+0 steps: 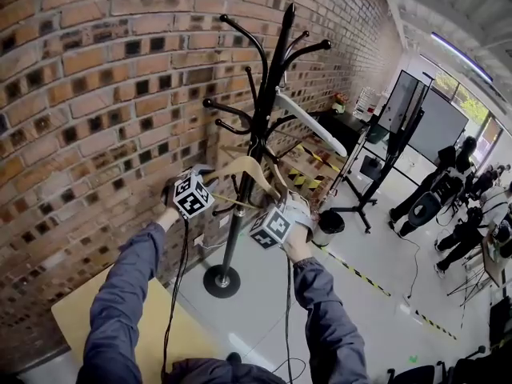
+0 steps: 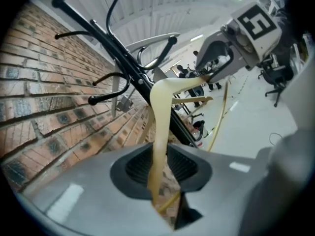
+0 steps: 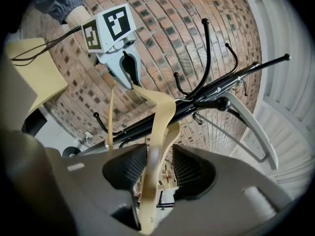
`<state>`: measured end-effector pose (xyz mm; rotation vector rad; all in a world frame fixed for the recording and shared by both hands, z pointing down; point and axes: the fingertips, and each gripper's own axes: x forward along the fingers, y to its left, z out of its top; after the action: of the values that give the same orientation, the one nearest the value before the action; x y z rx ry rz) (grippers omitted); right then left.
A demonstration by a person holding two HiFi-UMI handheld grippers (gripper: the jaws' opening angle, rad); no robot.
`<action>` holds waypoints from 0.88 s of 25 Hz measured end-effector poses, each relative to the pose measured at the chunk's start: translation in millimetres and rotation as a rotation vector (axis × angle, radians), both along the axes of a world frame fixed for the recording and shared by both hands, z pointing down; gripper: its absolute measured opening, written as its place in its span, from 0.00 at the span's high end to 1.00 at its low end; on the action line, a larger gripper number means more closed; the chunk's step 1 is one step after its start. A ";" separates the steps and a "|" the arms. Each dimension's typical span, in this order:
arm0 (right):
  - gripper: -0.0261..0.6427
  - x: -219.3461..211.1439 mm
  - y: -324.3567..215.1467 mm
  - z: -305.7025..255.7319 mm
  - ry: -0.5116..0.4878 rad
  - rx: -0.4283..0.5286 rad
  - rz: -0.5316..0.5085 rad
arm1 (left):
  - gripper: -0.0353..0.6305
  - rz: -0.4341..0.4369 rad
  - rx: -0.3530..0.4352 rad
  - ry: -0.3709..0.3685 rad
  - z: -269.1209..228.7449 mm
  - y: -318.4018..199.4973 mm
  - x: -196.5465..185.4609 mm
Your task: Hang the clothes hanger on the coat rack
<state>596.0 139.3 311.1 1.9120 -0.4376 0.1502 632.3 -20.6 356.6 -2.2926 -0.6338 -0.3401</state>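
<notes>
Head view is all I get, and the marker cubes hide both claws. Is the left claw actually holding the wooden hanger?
Observer: Yes. In the left gripper view, the left claw is closed on one arm of the wooden hanger.
Operator: And the right claw?
Observer: In the right gripper view, the right claw is open. The hanger's other arm runs between its pads, with a gap showing on one side.

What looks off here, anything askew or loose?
One thing: the right gripper has its jaws apart around one arm of the wooden hanger and is not pressing it. The left gripper alone holds it, beside the coat rack. Nothing looks damaged or spilled.
</notes>
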 end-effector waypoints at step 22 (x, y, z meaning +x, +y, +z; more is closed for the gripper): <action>0.61 -156.9 48.8 25.0 -0.107 0.527 -0.136 | 0.73 0.036 -0.314 0.049 15.3 33.7 -195.5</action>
<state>439.1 188.1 336.2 2.3862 -0.7325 0.0490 436.8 13.1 372.0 -2.5739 -0.7463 -0.1751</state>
